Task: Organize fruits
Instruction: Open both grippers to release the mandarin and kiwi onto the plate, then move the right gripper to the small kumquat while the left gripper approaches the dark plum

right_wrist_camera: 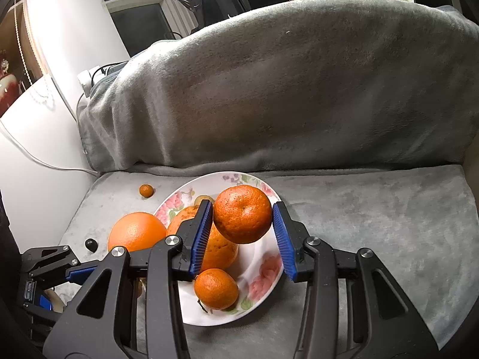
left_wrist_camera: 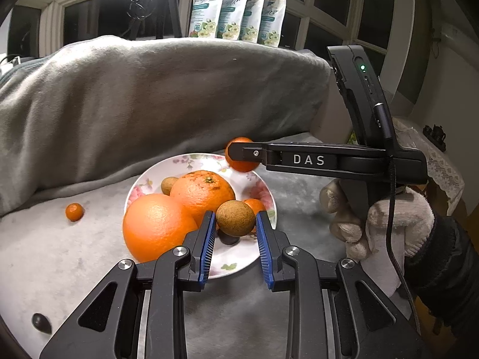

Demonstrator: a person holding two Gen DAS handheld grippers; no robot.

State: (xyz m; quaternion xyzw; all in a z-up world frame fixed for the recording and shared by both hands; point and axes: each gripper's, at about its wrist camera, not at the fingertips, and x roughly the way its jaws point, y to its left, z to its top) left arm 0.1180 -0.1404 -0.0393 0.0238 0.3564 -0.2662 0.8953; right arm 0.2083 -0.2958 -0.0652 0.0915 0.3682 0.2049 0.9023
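Floral plate (right_wrist_camera: 263,272); grey cushion (right_wrist_camera: 374,224) beyond

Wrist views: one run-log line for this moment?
left gripper: shut on brown fruit above plate | right gripper: mandarin between pads, grip unclear | loose: small orange on cushion

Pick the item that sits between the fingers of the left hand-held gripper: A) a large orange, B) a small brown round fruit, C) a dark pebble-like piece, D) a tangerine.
B: in the left wrist view the small brown round fruit sits between the blue pads of the left hand-held gripper, above the floral plate.
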